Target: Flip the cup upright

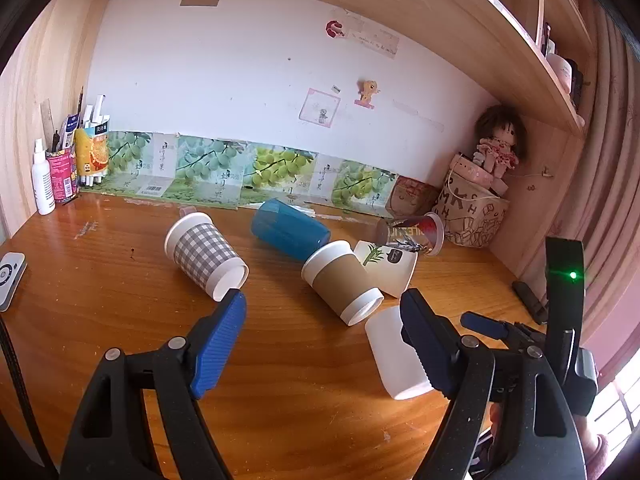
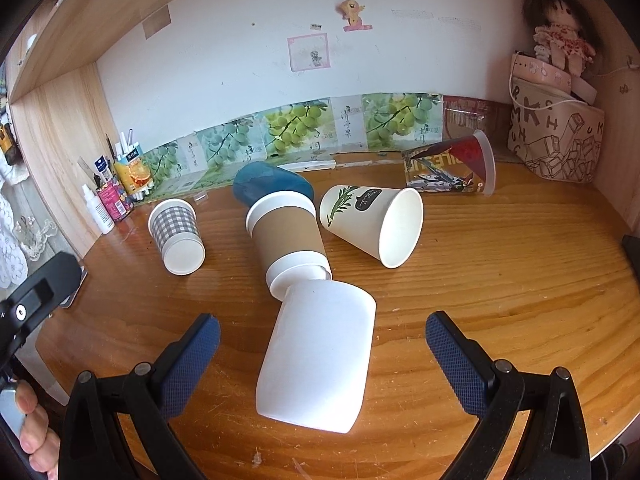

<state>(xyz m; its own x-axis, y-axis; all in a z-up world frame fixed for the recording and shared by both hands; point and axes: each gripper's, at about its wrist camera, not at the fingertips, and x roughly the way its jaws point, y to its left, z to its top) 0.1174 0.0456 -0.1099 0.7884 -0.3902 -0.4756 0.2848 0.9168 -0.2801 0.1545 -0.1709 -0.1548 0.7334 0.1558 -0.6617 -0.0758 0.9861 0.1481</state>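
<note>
Several cups lie on their sides on the wooden desk [image 2: 500, 280]. A plain white cup [image 2: 316, 356] lies nearest, between the open fingers of my right gripper [image 2: 322, 338]; it also shows in the left wrist view [image 1: 390, 354]. Behind it lie a brown-sleeved cup [image 2: 288, 236], a white leaf-print cup [image 2: 372, 224], a grey checked cup [image 2: 176, 236], a blue cup [image 2: 272, 186] and a clear printed cup [image 2: 452, 164]. My left gripper [image 1: 322, 312] is open and empty, in front of the checked cup [image 1: 204, 254] and the brown-sleeved cup [image 1: 342, 280].
A patterned bag [image 2: 556, 140] with a doll [image 2: 560, 36] on top stands at the back right corner. A pen holder, a carton and a white spray bottle [image 1: 42, 180] stand at the back left. A white remote [image 1: 8, 276] lies at the left edge.
</note>
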